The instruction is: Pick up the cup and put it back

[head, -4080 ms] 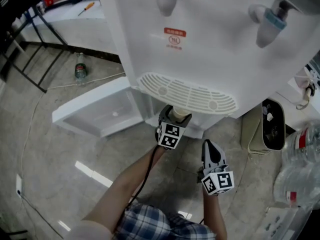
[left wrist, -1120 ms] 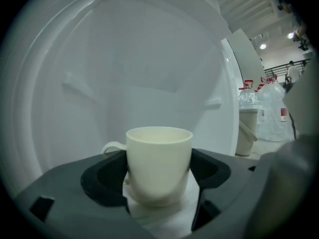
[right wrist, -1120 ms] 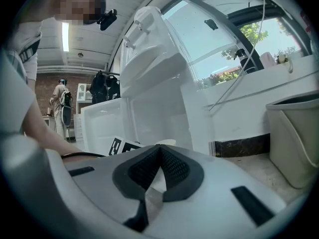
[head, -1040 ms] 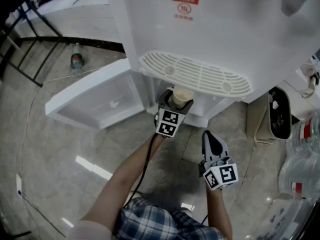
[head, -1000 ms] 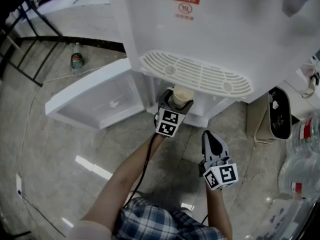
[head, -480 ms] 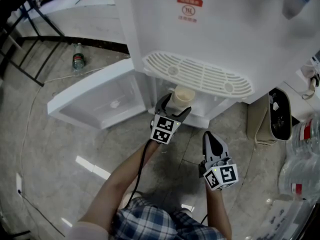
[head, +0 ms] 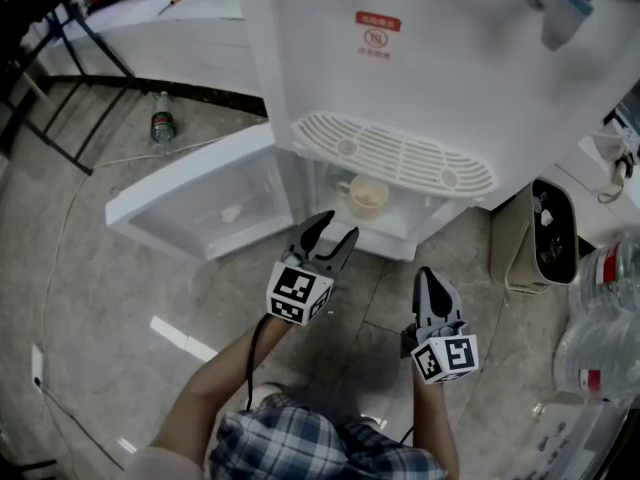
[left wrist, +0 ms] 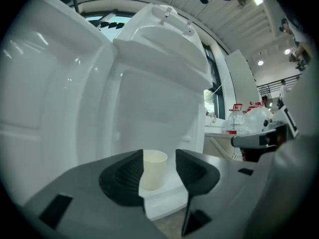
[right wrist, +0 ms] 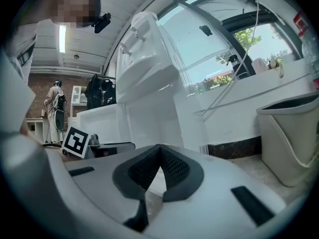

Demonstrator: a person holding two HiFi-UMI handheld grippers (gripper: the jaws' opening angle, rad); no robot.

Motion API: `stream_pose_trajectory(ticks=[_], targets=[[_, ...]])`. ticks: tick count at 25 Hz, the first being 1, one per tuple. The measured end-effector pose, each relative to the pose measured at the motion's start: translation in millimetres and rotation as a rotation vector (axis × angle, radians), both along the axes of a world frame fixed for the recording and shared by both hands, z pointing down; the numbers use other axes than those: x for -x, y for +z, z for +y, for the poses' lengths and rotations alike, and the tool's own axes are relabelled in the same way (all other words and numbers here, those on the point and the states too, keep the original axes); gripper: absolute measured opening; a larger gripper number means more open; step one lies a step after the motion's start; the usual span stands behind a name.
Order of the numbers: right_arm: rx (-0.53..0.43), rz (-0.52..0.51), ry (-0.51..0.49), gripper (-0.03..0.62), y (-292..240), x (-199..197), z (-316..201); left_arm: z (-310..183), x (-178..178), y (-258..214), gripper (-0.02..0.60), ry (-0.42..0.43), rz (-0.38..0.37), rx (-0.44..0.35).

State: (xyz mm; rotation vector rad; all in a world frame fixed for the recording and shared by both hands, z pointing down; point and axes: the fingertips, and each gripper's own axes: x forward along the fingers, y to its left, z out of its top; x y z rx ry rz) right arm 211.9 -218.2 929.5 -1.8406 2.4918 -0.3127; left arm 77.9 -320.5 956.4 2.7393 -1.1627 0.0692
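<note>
Cup (head: 368, 196) stands clear of the left gripper (head: 336, 230), whose empty jaws are apart and have just been closing; it sits upright at one o'clock, in the open compartment of the water dispenser (head: 430, 78). Right gripper (head: 431, 280), at four o'clock, jaws together, empty.

White water dispenser (head: 450, 58) standing on tiled floor (head: 100, 298), lower door (head: 190, 208) hanging open leftward. Bottle (head: 161, 128) lying beyond door. Bin (head: 548, 238), probably water jugs (head: 605, 318), sitting at right.

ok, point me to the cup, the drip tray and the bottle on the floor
cup (head: 367, 197), head view, its inside
drip tray (head: 392, 154), head view, slotted top
bottle (head: 162, 127), head view, its body
</note>
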Motion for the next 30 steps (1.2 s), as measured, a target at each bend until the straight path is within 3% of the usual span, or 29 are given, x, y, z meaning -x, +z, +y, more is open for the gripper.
stream_pose_trajectory(ticks=[4,6,11,17,30], targets=[[-0.019,0.011,-0.006,0.017,-13,0,9,19,15,-27,0.064,0.009,-0.016,-0.021],[-0.015,0.022,-0.007,0.017,-23,-1,14,28,22,-45,0.032,0.033,-0.047,-0.042],[0.041,0.034,-0.013,0.017,-71,-8,28,48,38,-123,0.025,0.079,-0.094,-0.071],[0.086,0.013,0.07,0.017,-161,-17,39,58,49,-235,0.025,0.08,-0.097,-0.049],[0.037,0.023,0.128,0.017,-471,-22,44,62,87,-531,0.025,0.001,-0.091,-0.065]])
